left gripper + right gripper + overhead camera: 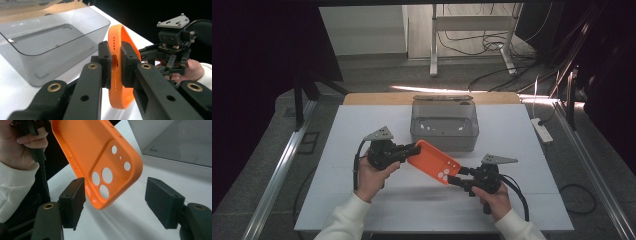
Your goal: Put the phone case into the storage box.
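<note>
Two claws in my charge. Left gripper [116, 65]: clamped on one end of the orange phone case [433, 161], held above the white table [512, 130]. Right gripper [116, 205]: jaws spread, straddling the camera-hole end without gripping. Case looks light, rubbery, bendy; I'd take it by the rim. Smoky plastic box [444, 123] stands just behind.

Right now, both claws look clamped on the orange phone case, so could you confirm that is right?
Not quite: only the left claw is clamped on the orange phone case. The right gripper view shows the right claw open, its jaws spread either side of the case's camera end.
</note>
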Tool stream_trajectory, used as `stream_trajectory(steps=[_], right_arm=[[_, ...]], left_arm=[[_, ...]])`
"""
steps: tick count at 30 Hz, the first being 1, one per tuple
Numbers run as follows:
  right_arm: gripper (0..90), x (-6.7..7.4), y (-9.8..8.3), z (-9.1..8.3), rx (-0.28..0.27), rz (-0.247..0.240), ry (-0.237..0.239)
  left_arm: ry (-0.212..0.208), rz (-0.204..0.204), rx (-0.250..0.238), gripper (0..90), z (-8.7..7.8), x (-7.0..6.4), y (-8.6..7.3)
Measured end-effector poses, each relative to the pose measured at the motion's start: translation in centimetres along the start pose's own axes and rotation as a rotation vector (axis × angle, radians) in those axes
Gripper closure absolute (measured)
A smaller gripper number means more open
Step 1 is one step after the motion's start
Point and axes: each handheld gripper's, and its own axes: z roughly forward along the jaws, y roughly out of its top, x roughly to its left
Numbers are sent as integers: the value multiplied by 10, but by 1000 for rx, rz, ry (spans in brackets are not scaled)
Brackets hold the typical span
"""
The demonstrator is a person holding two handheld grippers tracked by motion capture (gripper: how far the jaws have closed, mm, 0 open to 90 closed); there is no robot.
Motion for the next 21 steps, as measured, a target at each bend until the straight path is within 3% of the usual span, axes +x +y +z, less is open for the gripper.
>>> stream_trajectory(steps=[6, 12, 21], right_arm=[[438, -1, 2, 1, -12, -2, -6], [638, -3, 2, 0, -7, -4, -17], [773, -8, 8, -12, -31, -10, -17]], left_arm=[[-9, 8, 4, 809, 4, -1, -2], [-13, 12, 2, 809, 7, -3, -3], [-40, 53, 37, 803, 7, -3, -7]])
